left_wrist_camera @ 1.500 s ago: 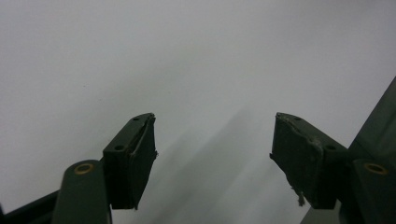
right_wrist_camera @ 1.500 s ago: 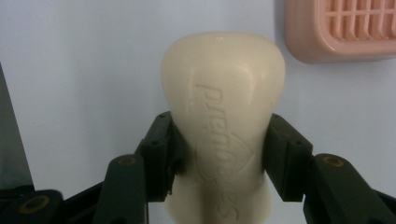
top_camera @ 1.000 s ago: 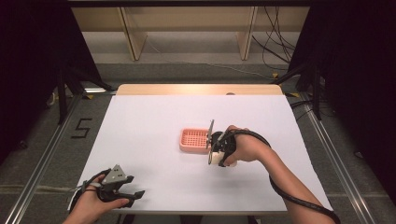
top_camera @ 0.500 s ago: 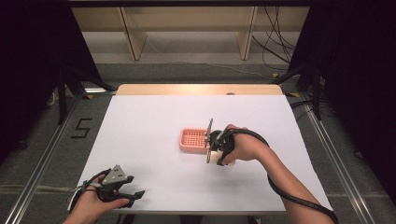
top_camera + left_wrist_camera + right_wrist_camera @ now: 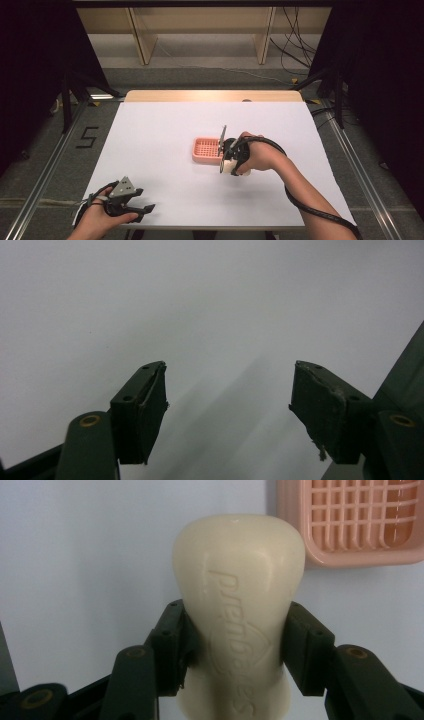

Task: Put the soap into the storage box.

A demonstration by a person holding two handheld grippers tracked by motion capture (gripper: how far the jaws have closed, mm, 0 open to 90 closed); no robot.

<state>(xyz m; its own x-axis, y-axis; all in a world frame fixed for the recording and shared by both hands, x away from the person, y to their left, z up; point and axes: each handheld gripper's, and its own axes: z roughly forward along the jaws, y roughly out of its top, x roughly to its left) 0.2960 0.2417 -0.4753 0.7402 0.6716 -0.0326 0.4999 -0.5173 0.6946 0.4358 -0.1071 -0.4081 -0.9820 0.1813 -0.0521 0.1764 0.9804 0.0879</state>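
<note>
A cream soap bar (image 5: 239, 595) with raised lettering sits between the jaws of my right gripper (image 5: 235, 650), which is shut on its narrow waist. In the high view that gripper (image 5: 231, 161) is at the table's middle, with the pale soap bar (image 5: 235, 168) under the hand, just right of a pink slotted soap dish (image 5: 206, 150). The dish (image 5: 360, 520) lies at the upper right of the right gripper view, apart from the soap. My left gripper (image 5: 142, 210) rests near the front left edge, open, with nothing between its jaws (image 5: 227, 405).
The white table top (image 5: 165, 125) spreads around the dish, with a wooden strip (image 5: 210, 96) along its far edge. Cables (image 5: 295, 50) lie on the floor beyond. Metal rails (image 5: 45, 175) run along both sides of the table.
</note>
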